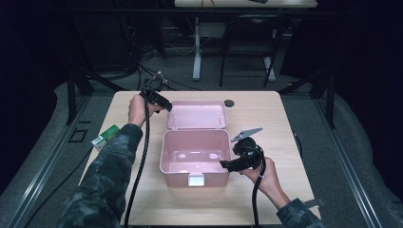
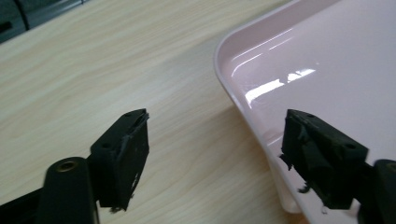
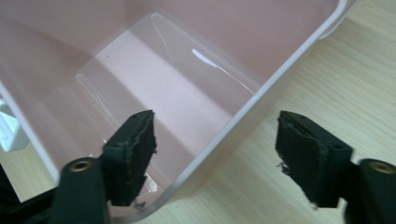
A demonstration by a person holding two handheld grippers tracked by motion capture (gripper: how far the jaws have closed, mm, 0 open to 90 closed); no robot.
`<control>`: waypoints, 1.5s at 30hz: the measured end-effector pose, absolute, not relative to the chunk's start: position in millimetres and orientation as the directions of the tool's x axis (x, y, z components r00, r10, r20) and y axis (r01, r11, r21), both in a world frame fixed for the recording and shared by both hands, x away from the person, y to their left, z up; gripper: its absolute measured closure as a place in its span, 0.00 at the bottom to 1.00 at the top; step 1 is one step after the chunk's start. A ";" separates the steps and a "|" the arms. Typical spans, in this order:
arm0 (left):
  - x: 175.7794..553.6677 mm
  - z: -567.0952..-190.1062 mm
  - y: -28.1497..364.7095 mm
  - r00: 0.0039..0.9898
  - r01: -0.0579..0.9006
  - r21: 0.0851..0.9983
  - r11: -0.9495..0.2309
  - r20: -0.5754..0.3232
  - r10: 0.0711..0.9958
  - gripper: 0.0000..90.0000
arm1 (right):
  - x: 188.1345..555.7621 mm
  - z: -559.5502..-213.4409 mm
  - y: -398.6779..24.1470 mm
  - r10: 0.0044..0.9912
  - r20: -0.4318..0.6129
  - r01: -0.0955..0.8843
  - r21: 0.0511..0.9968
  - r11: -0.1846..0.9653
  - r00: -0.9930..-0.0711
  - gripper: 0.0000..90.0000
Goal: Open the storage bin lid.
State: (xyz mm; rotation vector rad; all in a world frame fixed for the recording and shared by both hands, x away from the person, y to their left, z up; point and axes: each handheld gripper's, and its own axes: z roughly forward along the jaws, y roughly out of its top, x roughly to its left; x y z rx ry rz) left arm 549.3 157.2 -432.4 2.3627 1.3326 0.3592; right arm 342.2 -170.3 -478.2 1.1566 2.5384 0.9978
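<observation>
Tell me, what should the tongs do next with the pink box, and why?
Probably lift both tongs clear of the box. The lid already lies flat open behind it and the box looks empty. The left tongs stand open at the lid's corner, pressing on nothing. The right tongs stand open astride the box's wall, not pinching it. The opening looks done.

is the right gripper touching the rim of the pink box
Apart. The right gripper view shows the right gripper open with its jaws astride the pink box rim, clear space between each pad and the wall.
</observation>
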 end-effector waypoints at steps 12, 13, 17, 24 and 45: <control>512.2 -393.7 189.5 0.592 0.688 0.464 -0.558 0.086 0.801 0.00 | 325.0 -462.2 -199.5 0.756 0.091 0.584 0.697 0.416 -0.648 0.01; 509.0 -390.9 192.0 0.598 0.683 0.466 -0.563 0.087 0.797 0.00 | 322.8 -461.4 -203.1 0.761 0.093 0.585 0.702 0.408 -0.642 0.00; 498.1 -381.0 201.6 0.627 0.661 0.471 -0.584 0.080 0.775 0.00 | 313.9 -460.6 -217.6 0.781 0.083 0.583 0.715 0.386 -0.619 0.00; 484.3 -370.1 220.5 0.643 0.656 0.465 -0.594 0.068 0.763 0.00 | 304.7 -478.2 -233.4 0.804 0.050 0.603 0.690 0.401 -0.592 0.00; 444.7 -394.1 288.6 0.686 0.680 0.272 -0.681 0.093 0.721 0.00 | 286.6 -517.9 -237.5 0.781 0.032 0.636 0.602 0.483 -0.623 0.00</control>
